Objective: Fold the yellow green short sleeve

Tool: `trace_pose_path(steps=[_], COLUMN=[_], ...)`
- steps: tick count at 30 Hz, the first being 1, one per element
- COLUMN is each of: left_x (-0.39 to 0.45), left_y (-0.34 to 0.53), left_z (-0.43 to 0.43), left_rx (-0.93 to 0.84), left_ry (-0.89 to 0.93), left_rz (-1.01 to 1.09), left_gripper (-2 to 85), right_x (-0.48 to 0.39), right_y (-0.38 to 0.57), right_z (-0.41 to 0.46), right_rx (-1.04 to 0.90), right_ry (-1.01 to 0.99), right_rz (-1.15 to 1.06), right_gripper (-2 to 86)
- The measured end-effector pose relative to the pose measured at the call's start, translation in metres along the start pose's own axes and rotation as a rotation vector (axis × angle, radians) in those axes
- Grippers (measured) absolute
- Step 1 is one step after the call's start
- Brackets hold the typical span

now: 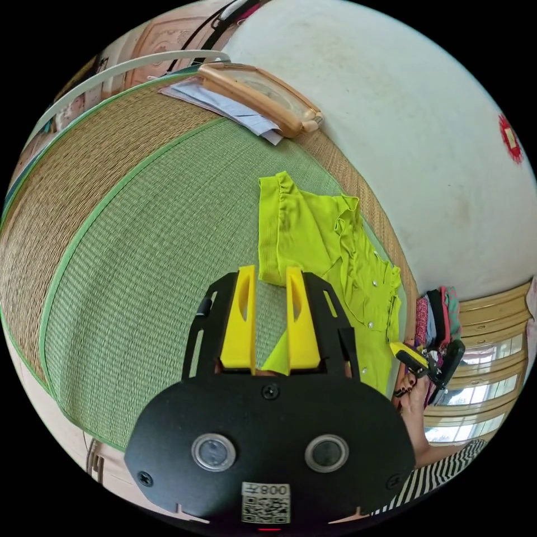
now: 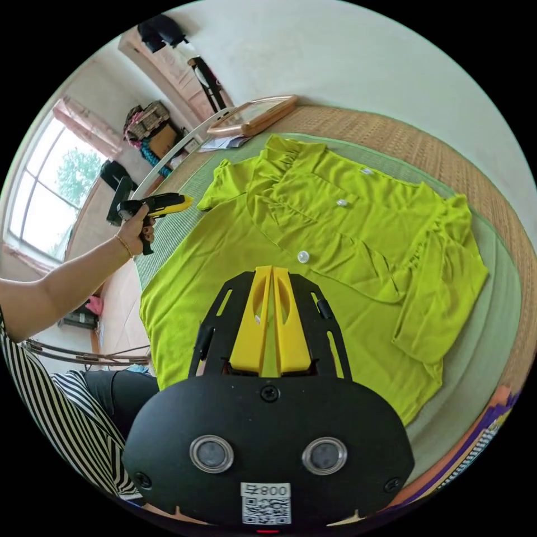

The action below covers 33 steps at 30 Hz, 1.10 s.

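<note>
Lying flat on the green woven mat [image 2: 492, 313] is your yellow green short sleeve [image 2: 313, 246]. In the right gripper view it is spread out front side up, with white buttons [image 2: 303, 257] down the middle and a frilly sleeve out toward 3 o'clock. The mat's brown woven edge [image 1: 84, 168] runs next to a white wall [image 1: 425, 112].

In the left gripper view the shirt [image 1: 330, 246] sits from the middle out toward 4 o'clock. A wood-framed board [image 1: 260, 98] lies on some papers [image 1: 224, 103] near 12 o'clock.

Your left gripper [image 1: 270, 268] has its two yellow jaws a little apart. Nothing is between them. Their tips are right at the edge of the shirt. In the right gripper view you can see that same gripper [image 2: 168, 202] at 9 o'clock, held in your hand [image 2: 134, 226] in the air beside the shirt.

Your right gripper [image 2: 272, 269] has its yellow jaws almost touching at the tips. It is over the lower part of the shirt. You cannot tell if it has hold of any cloth. In the left gripper view it [image 1: 405, 353] shows small at 4 o'clock, by the shirt's far edge.
</note>
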<state>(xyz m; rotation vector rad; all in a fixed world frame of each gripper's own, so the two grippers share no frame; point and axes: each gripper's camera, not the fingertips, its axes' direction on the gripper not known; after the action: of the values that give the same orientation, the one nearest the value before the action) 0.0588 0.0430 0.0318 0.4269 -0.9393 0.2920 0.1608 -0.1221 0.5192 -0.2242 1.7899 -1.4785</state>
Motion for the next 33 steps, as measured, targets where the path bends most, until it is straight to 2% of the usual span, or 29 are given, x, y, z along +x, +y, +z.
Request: trace_pose_path(steps=[4, 9, 17, 24, 33], left_x=[-0.008, -0.02, -0.04, -0.033, -0.03], left_y=[0.0, 0.013, 0.033, 0.053, 0.079], left_z=[0.005, -0.008, -0.039, -0.049, -0.041], left_rx=[-0.073, -0.071, -0.026, -0.044, -0.072], left_ry=[-0.068, -0.212, -0.098, -0.092, -0.129], left_rz=[0.074, 0.165, 0.211, 0.332, 0.398], left_gripper=[7.8, 2.6, 0.7, 0.4, 0.5], right_x=[-0.026, -0.04, -0.071, -0.113, -0.183], right_y=[-0.048, -0.091, -0.168, -0.256, -0.356], right_z=[0.032, 0.064, 0.115, 0.143, 0.219], right_rx=[-0.041, -0.059, -0.068, -0.024, -0.094], right_ry=[-0.013, -0.058, -0.11, -0.095, -0.055], right_rz=[-0.067, -0.079, -0.116, -0.214, -0.366], right_gripper=[0.7, 1.7, 4.2, 6.4, 7.4])
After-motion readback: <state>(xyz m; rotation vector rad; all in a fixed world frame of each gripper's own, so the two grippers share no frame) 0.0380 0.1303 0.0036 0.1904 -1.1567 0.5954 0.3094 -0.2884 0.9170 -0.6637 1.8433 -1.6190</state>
